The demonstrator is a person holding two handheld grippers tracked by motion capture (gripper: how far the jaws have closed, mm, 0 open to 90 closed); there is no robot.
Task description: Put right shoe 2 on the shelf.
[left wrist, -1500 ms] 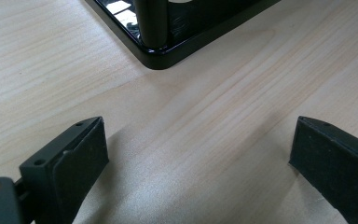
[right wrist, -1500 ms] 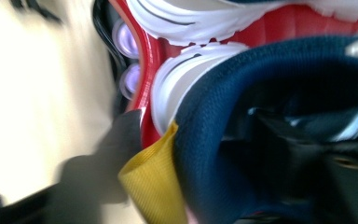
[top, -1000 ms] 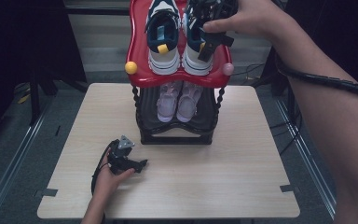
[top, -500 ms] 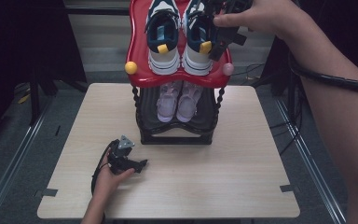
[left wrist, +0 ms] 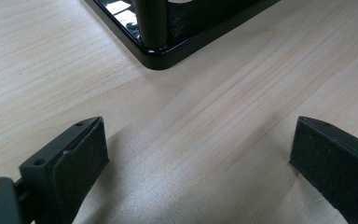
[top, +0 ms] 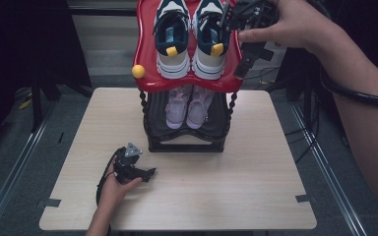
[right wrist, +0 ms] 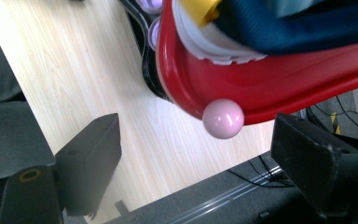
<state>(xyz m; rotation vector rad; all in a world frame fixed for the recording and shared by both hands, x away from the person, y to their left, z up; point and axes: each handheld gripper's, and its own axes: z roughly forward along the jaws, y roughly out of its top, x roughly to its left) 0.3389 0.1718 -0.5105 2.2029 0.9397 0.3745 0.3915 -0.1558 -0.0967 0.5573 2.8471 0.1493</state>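
Note:
A shoe rack stands at the back of the wooden table. Its red top shelf carries two navy-and-white sneakers. A pair of small lilac shoes sits on the black lower shelf. My right gripper hangs at the shelf's right front corner, jaws pointing down. They have just been opening and now stand open, pads touching nothing. In the right gripper view a pink ball on the shelf corner lies beyond the jaws. My left gripper rests open on the table.
A yellow ball marks the shelf's left front corner. The rack's black base corner lies just ahead of the left jaws. Cables trail over the floor to the right of the table. A metal rail runs along the left.
My right hand has slid rightward off the right sneaker to the shelf's right corner. The left gripper and hand have stayed put.

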